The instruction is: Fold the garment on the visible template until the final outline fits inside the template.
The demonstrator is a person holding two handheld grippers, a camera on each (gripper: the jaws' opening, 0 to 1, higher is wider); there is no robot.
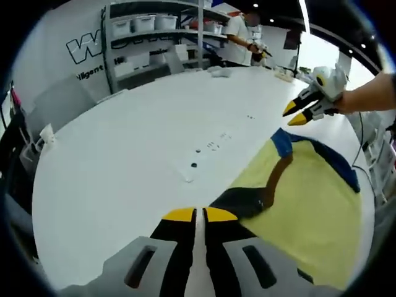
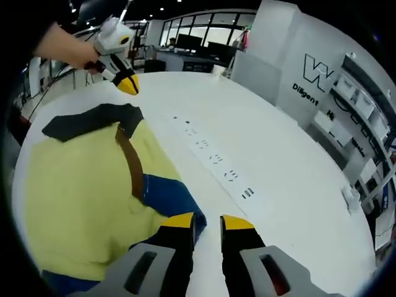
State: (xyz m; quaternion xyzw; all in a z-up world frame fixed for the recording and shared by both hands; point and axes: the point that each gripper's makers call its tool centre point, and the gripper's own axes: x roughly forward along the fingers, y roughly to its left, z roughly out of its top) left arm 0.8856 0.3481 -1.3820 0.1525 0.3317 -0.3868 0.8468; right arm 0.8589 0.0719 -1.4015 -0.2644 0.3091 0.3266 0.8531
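Observation:
A yellow garment (image 1: pixel 309 204) lies flat on the white table (image 1: pixel 124 167), with a black sleeve (image 1: pixel 241 201), a blue sleeve (image 1: pixel 337 161) and a brown stripe (image 1: pixel 277 176). My left gripper (image 1: pixel 200 215) is shut with nothing in it, just short of the black sleeve. A hand holds my right gripper (image 1: pixel 296 114) open above the table, beyond the blue sleeve. In the right gripper view the garment (image 2: pixel 80 192) spreads to the left. My right gripper (image 2: pixel 208 221) stands open beside the blue sleeve (image 2: pixel 170 195), and the left gripper (image 2: pixel 128 83) hovers past the black sleeve (image 2: pixel 93 120).
A row of small dark marks (image 1: pixel 210 145) (image 2: pixel 213 158) runs along the table's middle. Shelves with bins (image 1: pixel 154 31) and a person (image 1: pixel 238 40) stand behind the table. A grey chair (image 1: pixel 62 102) sits at the left edge. A lettered wall (image 2: pixel 322 74) rises at the right.

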